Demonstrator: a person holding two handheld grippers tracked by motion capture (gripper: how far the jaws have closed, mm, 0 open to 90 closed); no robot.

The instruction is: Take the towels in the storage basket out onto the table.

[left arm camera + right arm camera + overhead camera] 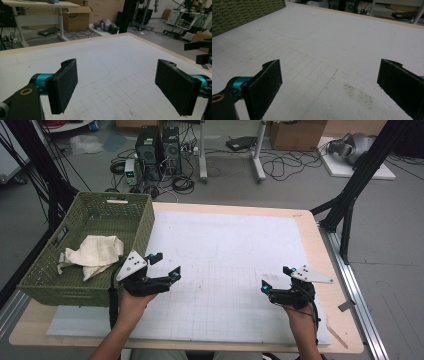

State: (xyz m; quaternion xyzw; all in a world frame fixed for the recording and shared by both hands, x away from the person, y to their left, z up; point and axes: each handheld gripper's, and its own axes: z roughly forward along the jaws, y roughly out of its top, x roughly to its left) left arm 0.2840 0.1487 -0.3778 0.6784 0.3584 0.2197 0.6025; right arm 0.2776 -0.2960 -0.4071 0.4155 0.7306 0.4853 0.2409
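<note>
A green woven basket (142, 222) stands at the table's left edge with a cream cloth (95, 254) crumpled inside it. My left gripper (164, 265) hovers just right of the basket, open, with nothing between its jaws; its own view has the pads (63, 87) wide apart over the white mat (105, 62). My right gripper (275, 277) is held low at the mat's right side, also open and empty, jaws spread in its own view (329, 87). The basket wall (239, 12) appears at that view's top left.
A white gridded mat (225, 265) covers most of the wooden table (320, 250). A dark smudge (359, 93) marks the mat near the right gripper. Black frame legs (350, 195), cables and computer towers (157, 145) lie on the floor beyond.
</note>
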